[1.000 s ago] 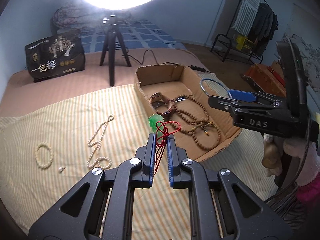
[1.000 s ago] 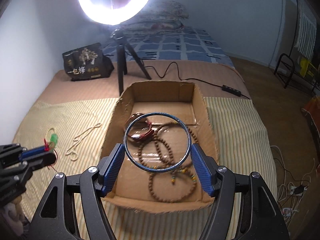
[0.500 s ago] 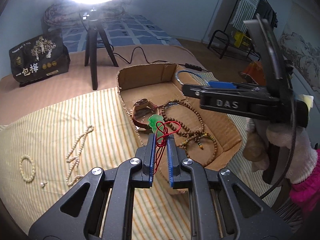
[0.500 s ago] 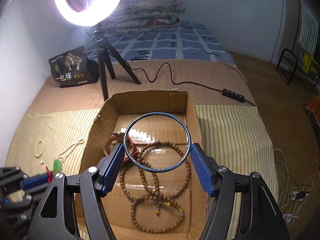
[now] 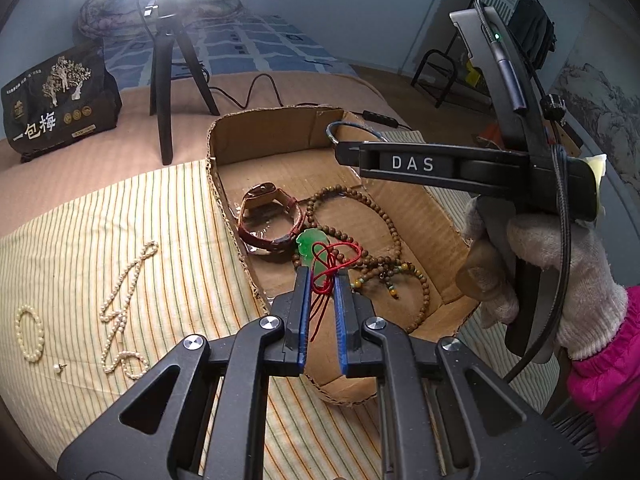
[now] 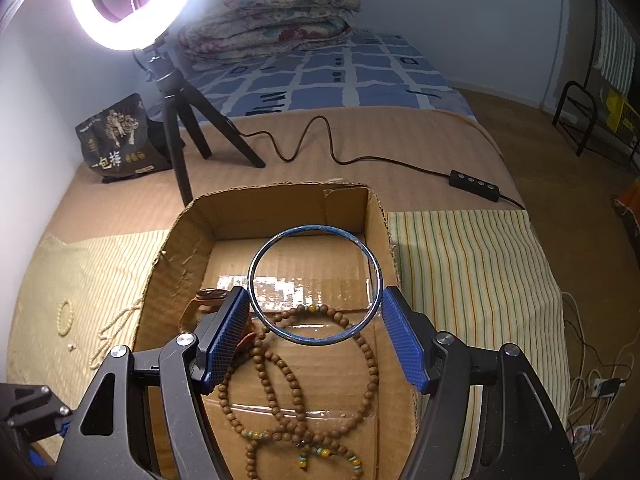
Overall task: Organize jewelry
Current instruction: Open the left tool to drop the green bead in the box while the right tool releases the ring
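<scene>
My left gripper is shut on a green jade pendant with a red cord, held over the near left wall of the cardboard box. My right gripper is shut on a blue bangle, held above the box floor; the bangle also shows in the left wrist view. Inside the box lie a brown leather watch and wooden bead strands. A pearl necklace, a pearl bracelet and a small stud lie on the striped cloth.
A ring light on a black tripod stands behind the box with its cable and switch running right. A black printed bag sits at the back left. Folded quilts lie on the bed beyond.
Both grippers moved forward over the box, each still holding its item. The pendant went from beside the box's left wall to above its contents; the bangle went deeper over the box floor.
</scene>
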